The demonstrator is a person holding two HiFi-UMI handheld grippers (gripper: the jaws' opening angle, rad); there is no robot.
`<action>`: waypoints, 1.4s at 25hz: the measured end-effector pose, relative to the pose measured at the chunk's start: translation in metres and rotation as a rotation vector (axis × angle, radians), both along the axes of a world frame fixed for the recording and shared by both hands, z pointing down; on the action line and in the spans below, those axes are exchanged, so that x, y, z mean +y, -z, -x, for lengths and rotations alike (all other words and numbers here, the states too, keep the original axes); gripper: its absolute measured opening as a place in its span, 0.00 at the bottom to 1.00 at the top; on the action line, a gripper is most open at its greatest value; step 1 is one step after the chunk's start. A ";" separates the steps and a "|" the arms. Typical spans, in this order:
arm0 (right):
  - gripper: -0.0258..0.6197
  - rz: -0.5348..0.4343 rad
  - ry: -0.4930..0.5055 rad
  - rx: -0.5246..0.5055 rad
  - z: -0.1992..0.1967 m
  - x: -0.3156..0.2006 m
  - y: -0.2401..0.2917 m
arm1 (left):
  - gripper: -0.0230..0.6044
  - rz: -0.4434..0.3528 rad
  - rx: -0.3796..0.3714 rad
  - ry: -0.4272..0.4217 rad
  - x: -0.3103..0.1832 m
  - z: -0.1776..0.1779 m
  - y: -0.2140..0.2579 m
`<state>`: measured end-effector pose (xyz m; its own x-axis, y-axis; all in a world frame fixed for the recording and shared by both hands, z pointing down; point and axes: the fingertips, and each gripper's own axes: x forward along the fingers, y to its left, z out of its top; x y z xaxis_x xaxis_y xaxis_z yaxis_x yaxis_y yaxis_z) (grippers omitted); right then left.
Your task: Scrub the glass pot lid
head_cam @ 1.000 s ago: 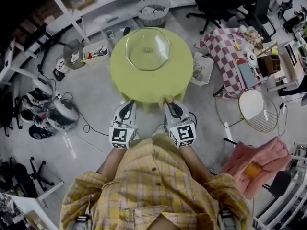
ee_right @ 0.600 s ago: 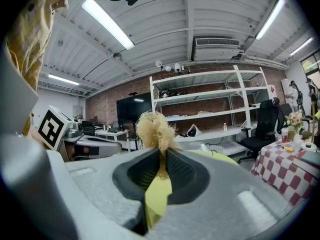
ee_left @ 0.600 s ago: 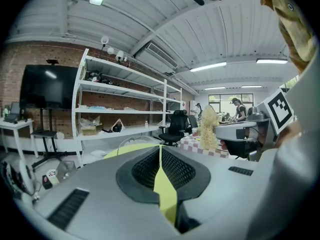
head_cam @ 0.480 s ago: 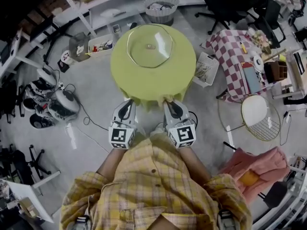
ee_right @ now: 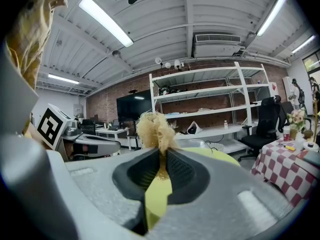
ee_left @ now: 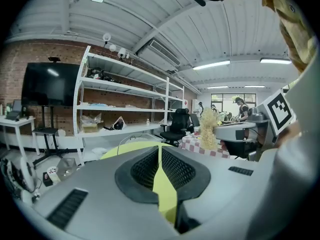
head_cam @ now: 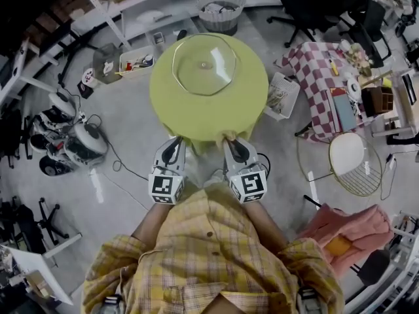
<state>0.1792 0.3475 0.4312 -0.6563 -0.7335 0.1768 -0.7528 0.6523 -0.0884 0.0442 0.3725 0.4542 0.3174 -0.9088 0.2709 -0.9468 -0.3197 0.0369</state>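
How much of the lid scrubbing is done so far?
Done: the right gripper has a fluffy tan scrubber pinched in its jaws. In hand: both grippers hang at the near edge of the yellow table, the left gripper shut on nothing. Left: everything else. The glass lid lies on the table's far side, apart from the scrubber, so scrubbing hasn't started.

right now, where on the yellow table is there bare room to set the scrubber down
The near half of the yellow table is bare, from the glass pot lid to the edge where the left gripper and the right gripper, with its scrubber, hover. Thin bare strips flank the lid. The lid fills the far half.
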 end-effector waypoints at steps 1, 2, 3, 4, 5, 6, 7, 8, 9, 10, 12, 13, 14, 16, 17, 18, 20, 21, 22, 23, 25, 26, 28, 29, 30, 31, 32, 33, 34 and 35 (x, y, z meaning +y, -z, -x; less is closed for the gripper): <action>0.09 0.001 0.000 0.003 0.003 -0.004 0.000 | 0.04 0.002 0.007 -0.002 -0.005 0.002 0.000; 0.09 0.001 -0.001 0.006 0.006 -0.010 0.000 | 0.04 0.003 0.012 -0.005 -0.012 0.005 0.000; 0.09 0.000 -0.002 0.008 0.009 -0.016 0.000 | 0.04 0.002 0.015 -0.008 -0.019 0.007 0.000; 0.09 -0.002 -0.002 0.010 0.011 -0.023 0.000 | 0.04 -0.001 0.012 -0.012 -0.027 0.009 0.000; 0.09 -0.002 -0.004 0.011 0.014 -0.030 -0.001 | 0.04 -0.005 0.008 -0.015 -0.035 0.012 0.000; 0.09 0.000 -0.007 0.012 0.016 -0.037 -0.002 | 0.04 -0.006 0.006 -0.017 -0.043 0.015 0.000; 0.09 0.004 -0.012 0.011 0.018 -0.044 -0.004 | 0.04 -0.005 0.007 -0.017 -0.050 0.019 -0.001; 0.09 0.008 -0.017 0.010 0.022 -0.052 -0.005 | 0.04 -0.001 0.010 -0.018 -0.058 0.023 -0.002; 0.09 0.010 -0.023 0.009 0.027 -0.060 -0.005 | 0.04 0.004 0.012 -0.021 -0.066 0.029 -0.004; 0.09 0.011 -0.026 0.009 0.032 -0.069 -0.006 | 0.04 0.006 0.012 -0.026 -0.075 0.034 -0.006; 0.09 0.012 -0.027 0.012 0.043 -0.088 -0.007 | 0.04 0.007 0.015 -0.041 -0.095 0.042 -0.006; 0.10 0.013 -0.027 0.015 0.048 -0.098 -0.008 | 0.04 0.005 0.018 -0.048 -0.108 0.046 -0.004; 0.09 0.015 -0.029 0.018 0.053 -0.109 -0.009 | 0.04 0.003 0.020 -0.053 -0.120 0.050 -0.003; 0.09 0.023 -0.038 0.021 0.063 -0.129 -0.009 | 0.04 0.006 0.022 -0.061 -0.143 0.061 -0.003; 0.09 0.027 -0.044 0.022 0.070 -0.139 -0.009 | 0.04 0.010 0.023 -0.064 -0.153 0.068 -0.004; 0.09 0.029 -0.049 0.023 0.077 -0.148 -0.008 | 0.04 0.016 0.026 -0.067 -0.163 0.075 -0.004; 0.09 0.034 -0.056 0.028 0.090 -0.166 -0.008 | 0.04 0.028 0.034 -0.070 -0.182 0.087 -0.003; 0.09 0.038 -0.059 0.033 0.096 -0.173 -0.008 | 0.04 0.034 0.037 -0.072 -0.191 0.092 -0.002; 0.09 0.044 -0.061 0.038 0.101 -0.180 -0.008 | 0.04 0.043 0.040 -0.074 -0.198 0.096 -0.004; 0.10 0.051 -0.064 0.044 0.105 -0.186 -0.009 | 0.04 0.054 0.044 -0.076 -0.204 0.100 -0.006; 0.10 0.064 -0.073 0.052 0.113 -0.200 -0.011 | 0.04 0.079 0.053 -0.084 -0.218 0.108 -0.012; 0.10 0.072 -0.079 0.055 0.117 -0.206 -0.012 | 0.04 0.092 0.056 -0.091 -0.225 0.112 -0.015; 0.10 0.087 -0.097 0.061 0.122 -0.217 -0.012 | 0.06 0.123 0.064 -0.107 -0.236 0.118 -0.021; 0.10 0.093 -0.106 0.064 0.125 -0.221 -0.012 | 0.06 0.135 0.069 -0.113 -0.240 0.121 -0.024; 0.10 0.099 -0.116 0.068 0.128 -0.225 -0.013 | 0.06 0.145 0.074 -0.119 -0.244 0.124 -0.026; 0.10 0.102 -0.124 0.072 0.131 -0.230 -0.013 | 0.06 0.153 0.079 -0.123 -0.248 0.127 -0.028; 0.10 0.104 -0.132 0.075 0.134 -0.234 -0.014 | 0.06 0.158 0.085 -0.128 -0.253 0.130 -0.029; 0.10 0.105 -0.140 0.079 0.136 -0.238 -0.014 | 0.07 0.164 0.091 -0.132 -0.257 0.133 -0.031; 0.10 0.108 -0.149 0.084 0.139 -0.242 -0.016 | 0.09 0.169 0.098 -0.136 -0.262 0.135 -0.033; 0.10 0.112 -0.159 0.088 0.140 -0.246 -0.017 | 0.09 0.176 0.105 -0.140 -0.267 0.138 -0.035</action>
<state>0.0388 0.1020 0.4484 -0.5124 -0.7989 0.3149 -0.8533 0.5147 -0.0827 -0.0939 0.1058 0.4895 0.4714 -0.7959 0.3799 -0.8819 -0.4274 0.1990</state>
